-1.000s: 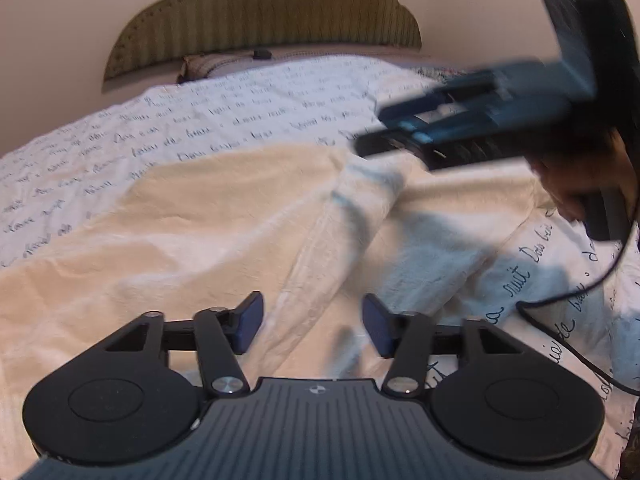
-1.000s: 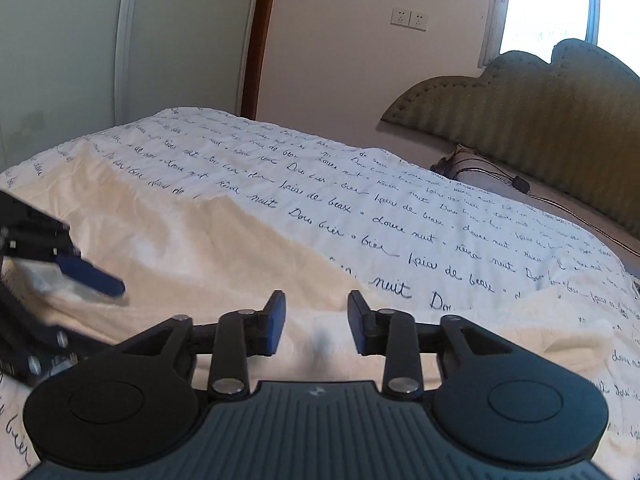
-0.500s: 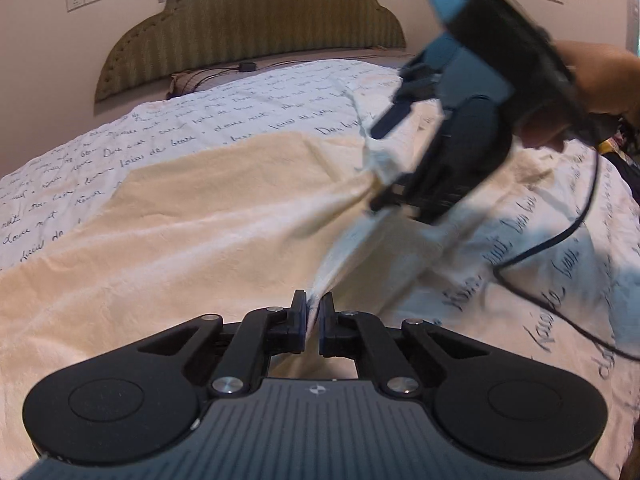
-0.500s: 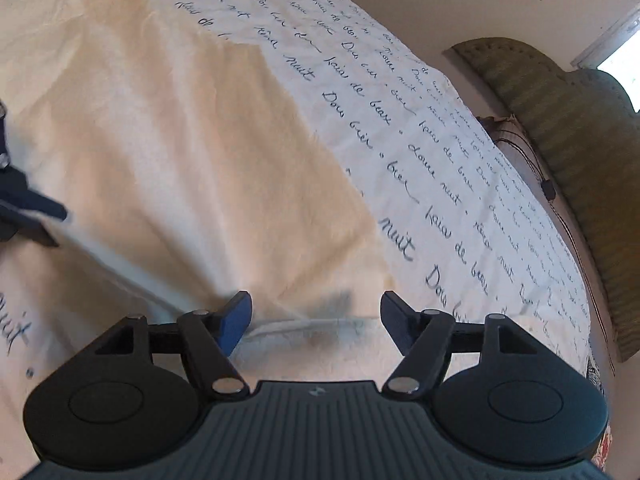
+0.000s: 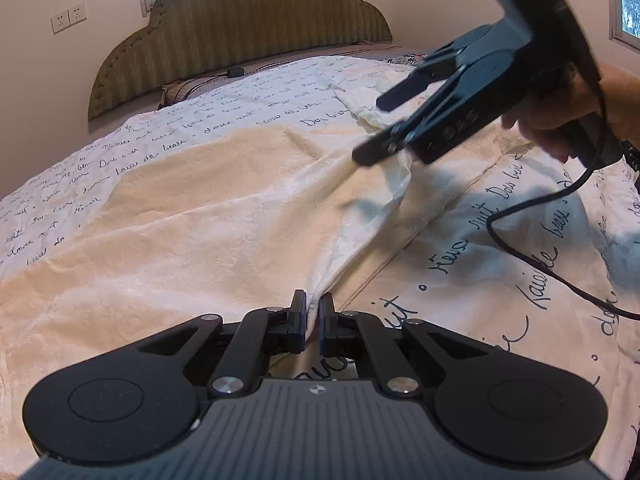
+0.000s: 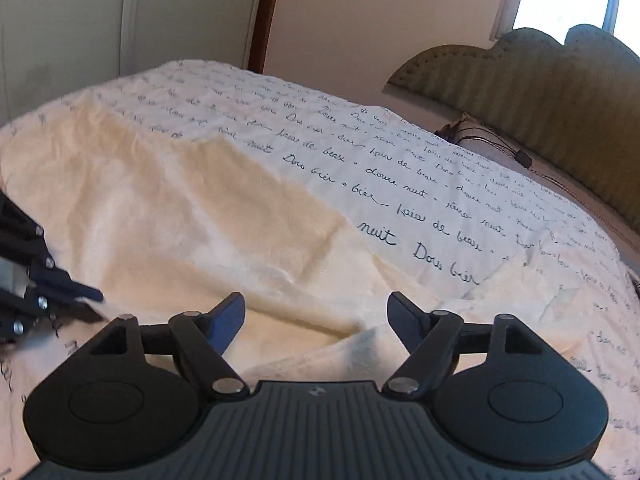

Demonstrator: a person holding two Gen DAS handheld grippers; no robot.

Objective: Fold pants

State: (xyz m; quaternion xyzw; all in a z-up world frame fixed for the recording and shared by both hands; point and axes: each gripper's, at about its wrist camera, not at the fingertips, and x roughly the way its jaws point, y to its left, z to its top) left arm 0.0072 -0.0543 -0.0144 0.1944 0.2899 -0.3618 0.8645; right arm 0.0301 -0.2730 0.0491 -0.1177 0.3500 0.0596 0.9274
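Observation:
Cream pants (image 5: 192,216) lie spread on the bed and also show in the right wrist view (image 6: 168,216). My left gripper (image 5: 313,312) is shut on a raised fold of the pants near their front edge. My right gripper (image 6: 316,312) is open, its fingers spread over a bunched part of the pants. In the left wrist view the right gripper (image 5: 384,128) hovers at the upper right, with cloth between its open fingers. The left gripper's fingers (image 6: 64,288) show at the left edge of the right wrist view.
A white bedspread with dark script (image 5: 500,280) covers the bed. An olive padded headboard (image 5: 240,28) stands at the far end. A black cable (image 5: 532,256) trails from the right gripper across the bedspread. A pillow and a cord (image 6: 492,140) lie by the headboard.
My left gripper closed on the pants fold and keeps holding it. My right gripper opened wider and swung from pointing down to level over the pants' bunched end.

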